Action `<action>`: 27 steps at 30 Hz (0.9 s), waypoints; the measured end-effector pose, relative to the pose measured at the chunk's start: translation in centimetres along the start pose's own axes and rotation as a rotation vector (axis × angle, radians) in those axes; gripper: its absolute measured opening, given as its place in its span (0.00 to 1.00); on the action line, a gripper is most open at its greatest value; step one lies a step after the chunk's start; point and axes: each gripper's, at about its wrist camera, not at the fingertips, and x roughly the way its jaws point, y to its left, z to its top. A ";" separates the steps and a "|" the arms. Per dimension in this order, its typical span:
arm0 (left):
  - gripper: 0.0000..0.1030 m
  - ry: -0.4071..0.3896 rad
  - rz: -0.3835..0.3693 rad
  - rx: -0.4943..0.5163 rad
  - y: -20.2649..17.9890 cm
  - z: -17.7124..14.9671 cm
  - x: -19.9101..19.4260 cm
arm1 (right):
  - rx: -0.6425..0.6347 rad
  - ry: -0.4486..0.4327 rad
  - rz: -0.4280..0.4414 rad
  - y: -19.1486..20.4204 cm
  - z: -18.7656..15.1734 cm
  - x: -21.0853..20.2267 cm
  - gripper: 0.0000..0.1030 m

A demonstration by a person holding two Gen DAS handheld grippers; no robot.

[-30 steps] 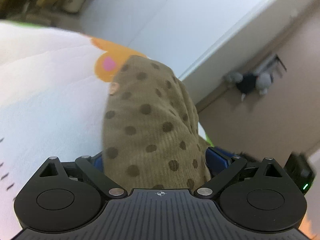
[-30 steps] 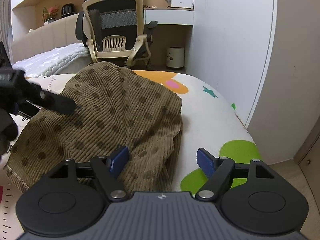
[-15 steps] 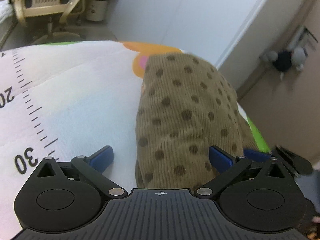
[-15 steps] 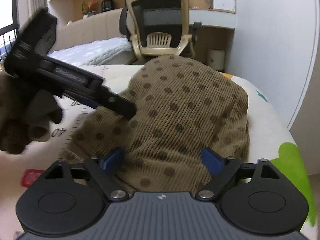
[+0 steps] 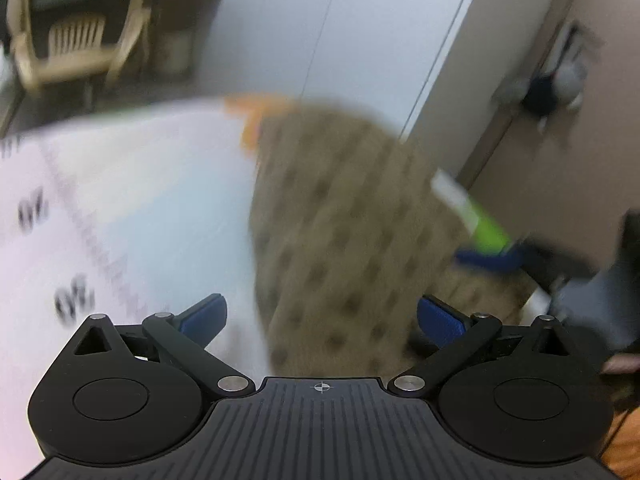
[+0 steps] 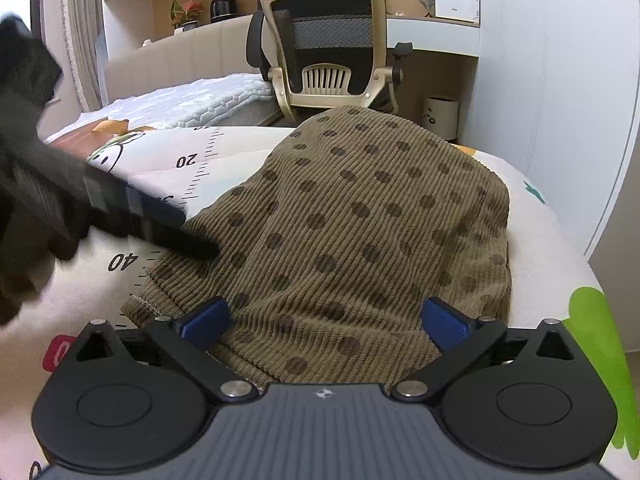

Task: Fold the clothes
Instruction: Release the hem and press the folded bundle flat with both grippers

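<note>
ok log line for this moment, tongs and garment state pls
left tongs: open, empty | right tongs: open, empty | brown dotted garment: folded, lying on printed mat | left view: motion-blurred

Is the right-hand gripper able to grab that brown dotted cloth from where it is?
Probably yes: the right gripper is open, the brown dotted cloth lies between its fingers, nothing blocking.

Left hand-held gripper (image 5: 322, 318) with blue-padded fingers (image 5: 204, 316) spread wide — nothing pinched between them, view motion-blurred, right hand-held gripper (image 6: 325, 322) likewise spread wide, blue pads (image 6: 446, 324) apart — holding nothing, both pointing forward, level
</note>
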 end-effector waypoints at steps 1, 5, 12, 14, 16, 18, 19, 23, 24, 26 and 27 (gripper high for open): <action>1.00 -0.037 -0.017 0.021 -0.5 0.7 -0.4 | 0.004 0.002 -0.001 0.0 0.0 -0.1 1.00; 1.00 -0.087 -0.059 0.054 -1.8 2.4 0.1 | 0.003 0.015 0.012 0.0 0.0 -0.6 1.00; 0.96 -0.018 -0.012 0.084 -1.9 1.0 3.7 | 0.001 0.001 0.085 -3.3 0.7 -4.9 1.00; 0.96 -0.016 -0.005 0.097 -2.0 0.7 3.9 | 0.024 -0.053 0.048 -4.8 1.9 -5.7 1.00; 0.96 -0.015 0.001 0.107 -2.2 0.5 4.1 | 0.058 -0.082 -0.032 -5.7 4.2 -4.9 1.00; 0.96 -0.015 0.002 0.104 -2.3 0.5 4.1 | 0.092 -0.109 -0.117 -6.6 6.6 -3.8 1.00; 0.96 -0.015 0.002 0.105 -2.3 0.4 4.1 | 0.102 -0.113 -0.162 -6.9 7.8 -2.7 1.00; 0.96 -0.010 0.003 0.110 -2.4 0.5 4.1 | 0.094 -0.070 -0.203 -6.8 10.1 2.9 1.00; 0.96 -0.008 0.002 0.109 -2.3 0.6 4.1 | 0.070 -0.044 -0.222 -6.6 10.2 4.4 1.00; 0.96 -0.005 0.000 0.107 -2.2 0.6 4.1 | -0.002 0.001 -0.297 -6.1 9.8 6.9 1.00; 0.96 -0.004 -0.001 0.105 -2.2 0.6 4.1 | -0.051 0.000 -0.349 -5.9 9.2 7.7 1.00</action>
